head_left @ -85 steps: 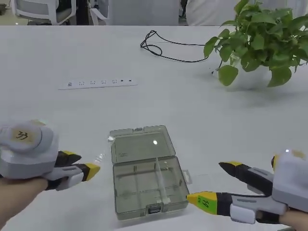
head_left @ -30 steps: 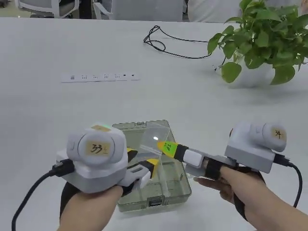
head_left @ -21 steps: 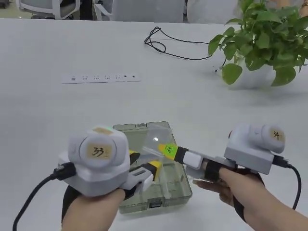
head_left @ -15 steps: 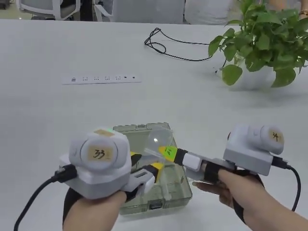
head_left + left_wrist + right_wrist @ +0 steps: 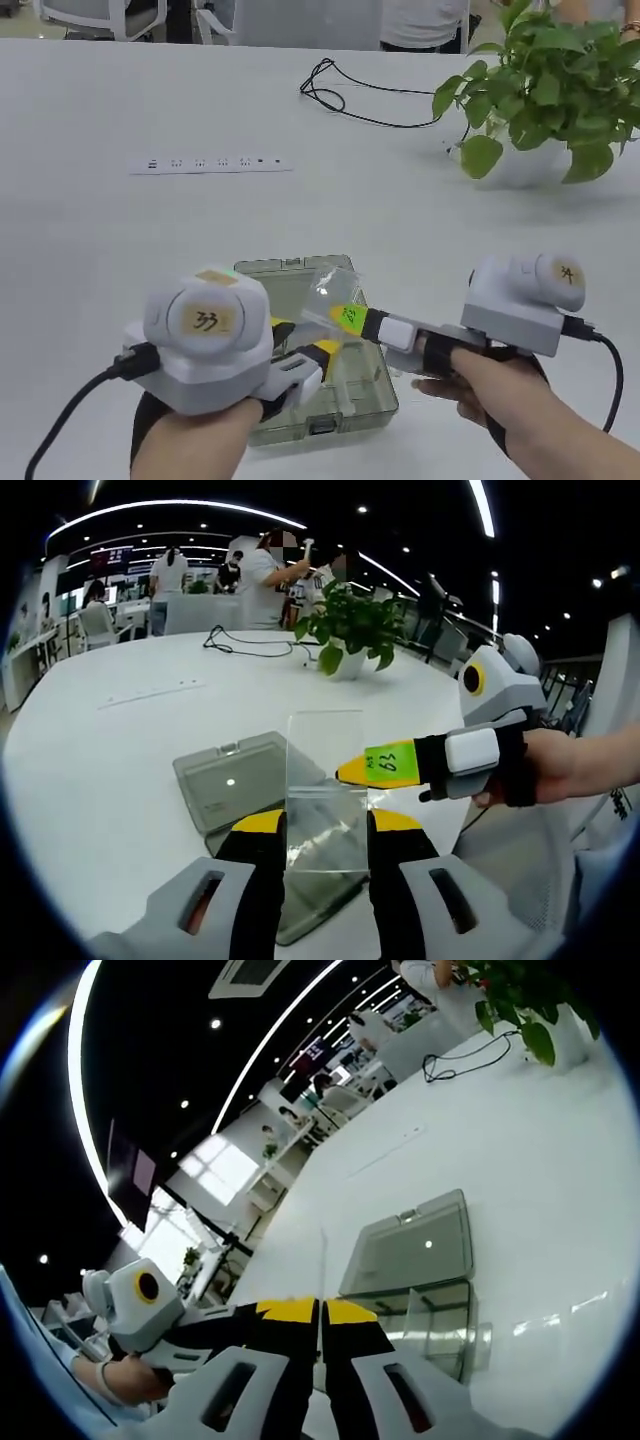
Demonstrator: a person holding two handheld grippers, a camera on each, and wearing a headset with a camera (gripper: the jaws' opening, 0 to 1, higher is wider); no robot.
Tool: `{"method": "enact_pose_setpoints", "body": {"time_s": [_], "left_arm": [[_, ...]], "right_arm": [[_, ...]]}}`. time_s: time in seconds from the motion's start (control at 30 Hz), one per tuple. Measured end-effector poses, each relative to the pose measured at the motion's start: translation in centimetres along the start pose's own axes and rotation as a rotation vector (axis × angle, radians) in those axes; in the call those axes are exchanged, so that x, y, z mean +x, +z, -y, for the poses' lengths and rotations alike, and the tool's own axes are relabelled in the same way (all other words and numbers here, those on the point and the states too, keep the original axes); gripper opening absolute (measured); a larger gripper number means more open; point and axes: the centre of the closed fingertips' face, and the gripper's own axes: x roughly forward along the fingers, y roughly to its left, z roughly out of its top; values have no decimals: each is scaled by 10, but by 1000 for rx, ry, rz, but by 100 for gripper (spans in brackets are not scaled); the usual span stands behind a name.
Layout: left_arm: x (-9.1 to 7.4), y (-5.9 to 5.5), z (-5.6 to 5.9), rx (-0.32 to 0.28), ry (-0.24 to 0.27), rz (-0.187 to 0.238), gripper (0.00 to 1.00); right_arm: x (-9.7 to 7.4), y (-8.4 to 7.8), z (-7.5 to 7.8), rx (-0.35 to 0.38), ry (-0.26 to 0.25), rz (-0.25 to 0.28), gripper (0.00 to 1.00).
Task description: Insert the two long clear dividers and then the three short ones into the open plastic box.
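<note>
The open smoky plastic box [image 5: 375,392] lies on the white table with its lid [image 5: 262,283] folded back. One clear divider [image 5: 351,395] stands lengthwise in its base. Above the box, a second clear divider [image 5: 322,292] is held in the air by both grippers. My left gripper [image 5: 305,337] is shut across the sheet's width; the left gripper view shows the sheet [image 5: 325,780] face on between that gripper's [image 5: 325,825] jaws. My right gripper [image 5: 345,317] comes in from the right and pinches the sheet's side; the right gripper view shows the thin edge [image 5: 322,1255] rising from its [image 5: 320,1310] shut jaws.
A white power strip [image 5: 210,163] lies far left of centre. A black cable [image 5: 350,95] loops at the back, and a potted green plant [image 5: 545,80] stands at the back right. People stand beyond the table [image 5: 80,740] in the left gripper view.
2.8 s ago both grippers were open and apart at the box's sides. Now they meet over the box, holding a clear divider. In the last second the divider sank slightly.
</note>
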Motion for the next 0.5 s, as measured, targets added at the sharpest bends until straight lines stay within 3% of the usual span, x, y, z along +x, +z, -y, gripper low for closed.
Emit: {"method": "enact_pose_setpoints", "body": {"time_s": [0.07, 0.2, 0.37, 0.5], "left_arm": [[-1, 0, 0, -12, 0, 10, 30], [-2, -2, -2, -18, 4, 15, 30], [-5, -2, -3, -34, -4, 31, 31], [-8, -1, 0, 1, -24, 41, 31]], "right_arm": [[0, 0, 0, 38, -1, -7, 2], [2, -2, -2, 5, -5, -26, 2], [2, -2, -3, 17, -6, -35, 2], [2, -2, -4, 20, -12, -40, 2]]}}
